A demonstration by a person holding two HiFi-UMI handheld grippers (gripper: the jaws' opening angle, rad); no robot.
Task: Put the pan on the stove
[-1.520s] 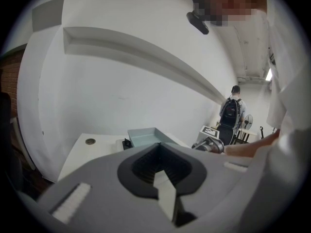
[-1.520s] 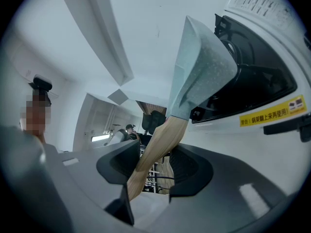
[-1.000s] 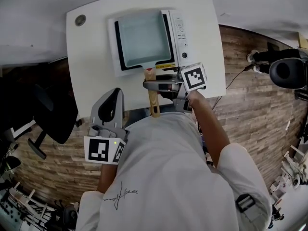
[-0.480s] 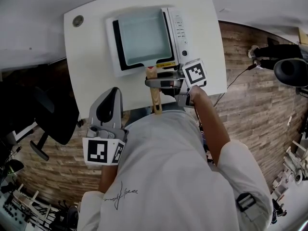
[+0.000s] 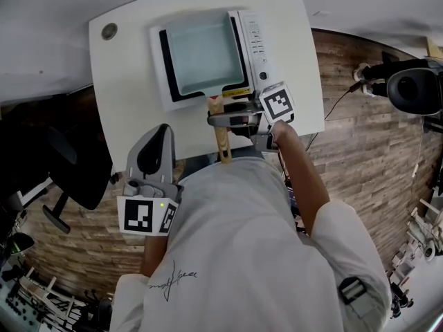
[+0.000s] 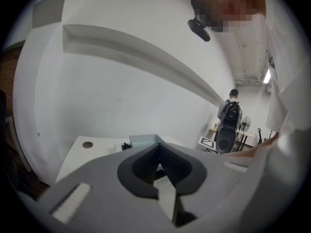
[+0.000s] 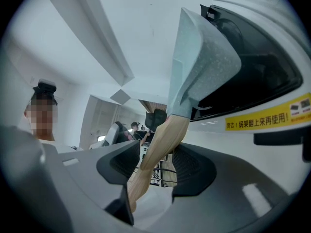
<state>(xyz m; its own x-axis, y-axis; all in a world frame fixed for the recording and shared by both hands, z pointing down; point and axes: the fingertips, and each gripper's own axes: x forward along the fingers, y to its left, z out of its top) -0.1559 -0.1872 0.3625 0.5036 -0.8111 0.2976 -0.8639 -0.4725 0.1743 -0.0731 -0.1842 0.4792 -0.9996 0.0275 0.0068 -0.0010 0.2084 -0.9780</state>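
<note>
A pale blue square pan [image 5: 204, 50] rests on the white stove [image 5: 266, 43] at the middle of the white table [image 5: 124, 102]. Its wooden handle [image 5: 221, 144] sticks out over the table's near edge. My right gripper [image 5: 223, 120] reaches in from the right and is shut on that handle. In the right gripper view the handle [image 7: 163, 140] runs between the jaws of the right gripper [image 7: 155, 161], up to the pan [image 7: 204, 67] on the stove [image 7: 262, 81]. My left gripper [image 5: 160, 133] hangs shut and empty below the table's near edge; in its own view the left gripper [image 6: 158, 166] points at the table.
A round cable hole [image 5: 109, 30] sits at the table's far left corner. A black office chair [image 5: 76, 164] stands to the left and dark equipment [image 5: 415, 92] to the right, on the wood floor. A person with a backpack [image 6: 232, 113] stands far off.
</note>
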